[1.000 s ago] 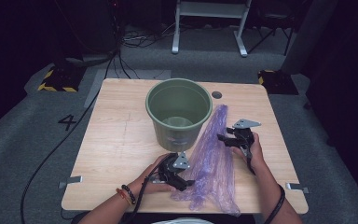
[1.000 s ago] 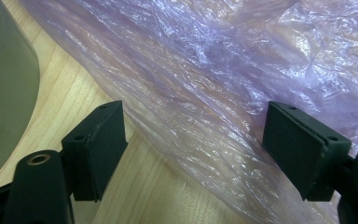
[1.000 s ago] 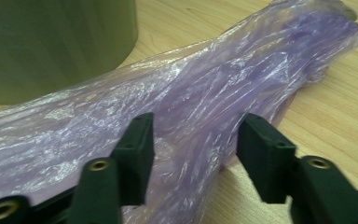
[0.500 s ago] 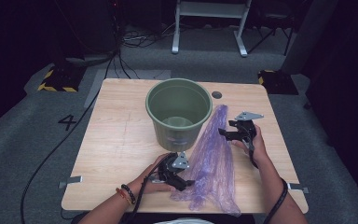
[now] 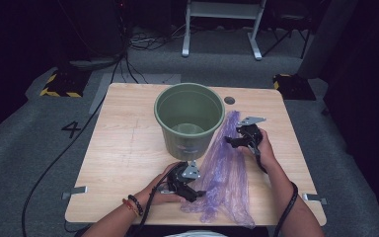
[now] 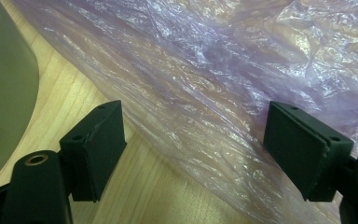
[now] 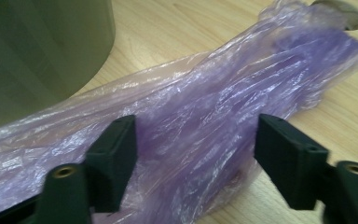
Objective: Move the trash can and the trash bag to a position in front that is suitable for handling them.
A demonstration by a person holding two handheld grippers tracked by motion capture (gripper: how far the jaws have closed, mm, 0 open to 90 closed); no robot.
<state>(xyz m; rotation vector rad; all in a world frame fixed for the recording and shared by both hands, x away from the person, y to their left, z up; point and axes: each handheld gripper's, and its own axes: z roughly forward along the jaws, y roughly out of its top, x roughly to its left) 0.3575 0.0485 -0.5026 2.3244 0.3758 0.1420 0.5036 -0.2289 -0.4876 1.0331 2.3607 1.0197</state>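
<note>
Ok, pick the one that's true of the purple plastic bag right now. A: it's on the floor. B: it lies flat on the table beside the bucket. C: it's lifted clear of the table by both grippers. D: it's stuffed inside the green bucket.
B: the purple plastic bag lies stretched along the table right of the green bucket, both grippers open over it.

I can read one mark: a black "4" (image 5: 72, 129) on the grey floor (image 5: 34, 148), just left of the worktop (image 5: 123, 148). Nothing else is legible.

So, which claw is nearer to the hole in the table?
Right. The right claw sits on the bag's far end, just below the hole. The left claw is at the near edge, past the bucket.
</note>
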